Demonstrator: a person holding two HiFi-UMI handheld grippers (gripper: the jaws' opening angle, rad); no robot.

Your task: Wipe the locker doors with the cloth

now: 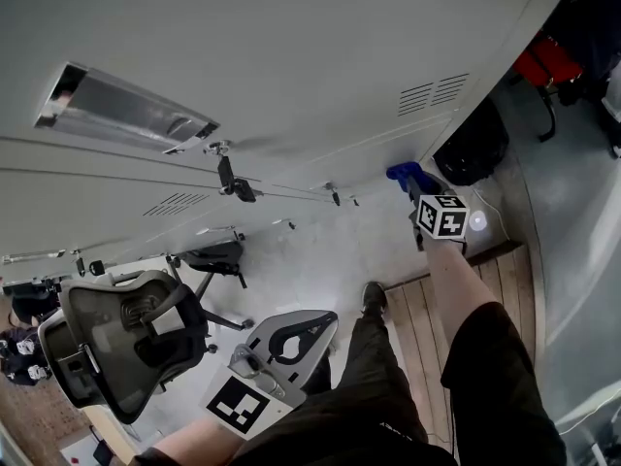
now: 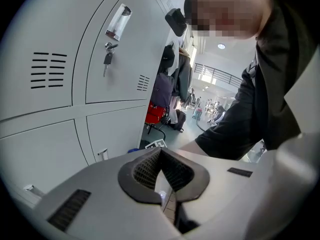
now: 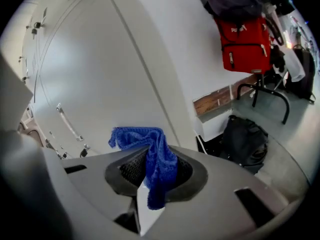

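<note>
A blue cloth (image 3: 152,156) is pinched in my right gripper (image 3: 156,169), its free end bunched just short of a pale grey locker door (image 3: 100,79). In the head view the blue cloth (image 1: 406,173) and right gripper (image 1: 419,190) sit low by the bottom corner of the lockers (image 1: 291,56). My left gripper (image 2: 161,170) is shut with nothing between its jaws, held away from the lockers (image 2: 60,59); in the head view the left gripper (image 1: 281,343) hangs near my legs.
A grey office chair (image 1: 126,333) stands at lower left. A black bag (image 1: 473,144) and a red bag (image 3: 245,41) lie by the lockers' end. Keys (image 2: 107,59) hang in a locker door lock. A wooden floor strip (image 1: 427,328) lies under my feet.
</note>
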